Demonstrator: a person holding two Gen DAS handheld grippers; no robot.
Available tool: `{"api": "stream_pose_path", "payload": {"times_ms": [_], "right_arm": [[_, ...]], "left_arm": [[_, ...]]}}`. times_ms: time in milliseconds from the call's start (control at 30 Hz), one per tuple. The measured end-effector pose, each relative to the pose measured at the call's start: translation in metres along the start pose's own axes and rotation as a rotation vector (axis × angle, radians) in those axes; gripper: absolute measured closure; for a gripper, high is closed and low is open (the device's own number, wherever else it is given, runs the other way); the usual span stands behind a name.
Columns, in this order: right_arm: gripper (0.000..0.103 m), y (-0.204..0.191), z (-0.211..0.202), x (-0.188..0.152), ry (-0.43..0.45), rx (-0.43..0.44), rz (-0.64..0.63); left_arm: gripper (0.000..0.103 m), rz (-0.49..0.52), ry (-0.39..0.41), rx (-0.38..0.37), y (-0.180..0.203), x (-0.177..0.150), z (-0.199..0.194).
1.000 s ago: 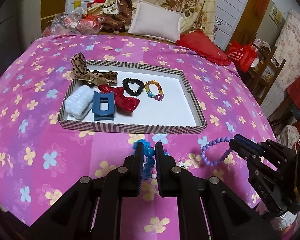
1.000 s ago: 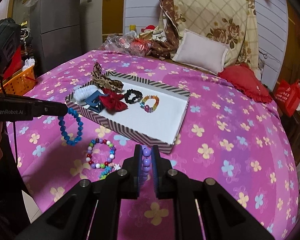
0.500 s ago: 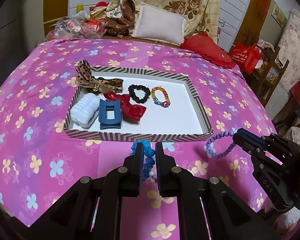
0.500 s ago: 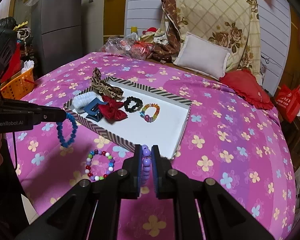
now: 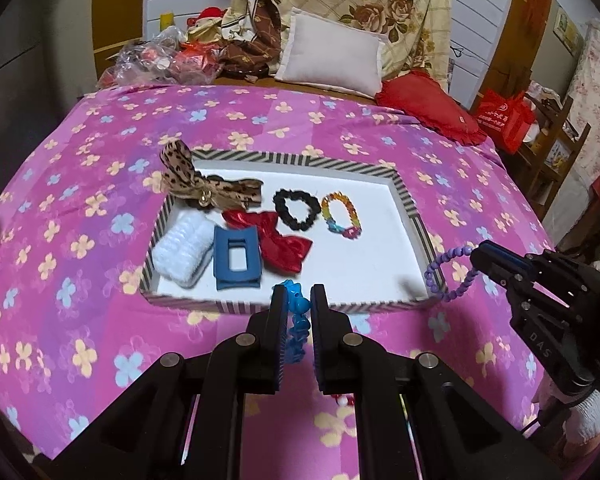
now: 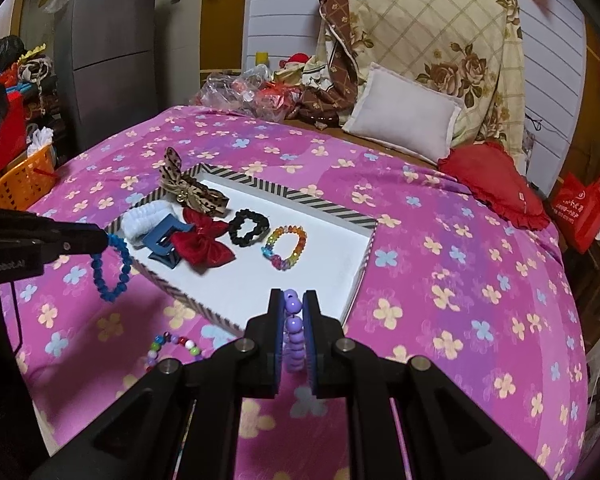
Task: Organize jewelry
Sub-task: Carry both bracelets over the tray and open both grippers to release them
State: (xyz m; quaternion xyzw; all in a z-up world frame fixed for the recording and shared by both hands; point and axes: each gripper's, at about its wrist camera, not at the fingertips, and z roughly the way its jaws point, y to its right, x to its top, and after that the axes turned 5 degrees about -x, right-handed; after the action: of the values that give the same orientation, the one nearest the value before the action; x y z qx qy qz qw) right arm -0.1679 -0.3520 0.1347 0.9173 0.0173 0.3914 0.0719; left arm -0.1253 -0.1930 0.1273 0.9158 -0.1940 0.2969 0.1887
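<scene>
Black left gripper (image 5: pixel 298 300), silver screws, blue pads.

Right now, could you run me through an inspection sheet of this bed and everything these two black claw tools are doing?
Surface: pink flowered bedspread, bed used as worktop.
Job's things: striped-rim white tray holds a leopard bow, white scrunchie, blue claw clip, red satin bow, black scrunchie and rainbow bead bracelet. A multicoloured bead bracelet lies on the bedspread, outside the tray.
Clutter: plastic bags and fabric at the bed's head.
Grippers: left gripper clamps a blue bead bracelet; right gripper clamps a purple bead bracelet; both hang near the tray's front rim.
Cables: nothing seen.
Surroundings: white pillow, red cushion, orange basket.
</scene>
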Motion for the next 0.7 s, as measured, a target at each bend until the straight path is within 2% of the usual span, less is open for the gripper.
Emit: {"api": "stream_pose_path", "payload": {"times_ms": [233,400,533,700], "right_arm": [[0.094,0.003,0.032,0.015,-0.029,0.054,0.024],[0.094,0.004,0.058,0.014,-0.077,0.106,0.046],[0.094,0.017,0.085,0.01,-0.124,0.098,0.069],[0.094,0.042,0.117,0.014,-0.162,0.069,0.115]], "left_arm": [[0.098,0.001,0.017,0.005,0.005,0.025,0.012],[0.098,0.001,-0.003,-0.011,0.016,0.036,0.031],[0.098,0.004,-0.033,-0.029,0.025,0.036,0.048],[0.098,-0.017,-0.107,-0.047,0.029,0.036,0.089]]}}
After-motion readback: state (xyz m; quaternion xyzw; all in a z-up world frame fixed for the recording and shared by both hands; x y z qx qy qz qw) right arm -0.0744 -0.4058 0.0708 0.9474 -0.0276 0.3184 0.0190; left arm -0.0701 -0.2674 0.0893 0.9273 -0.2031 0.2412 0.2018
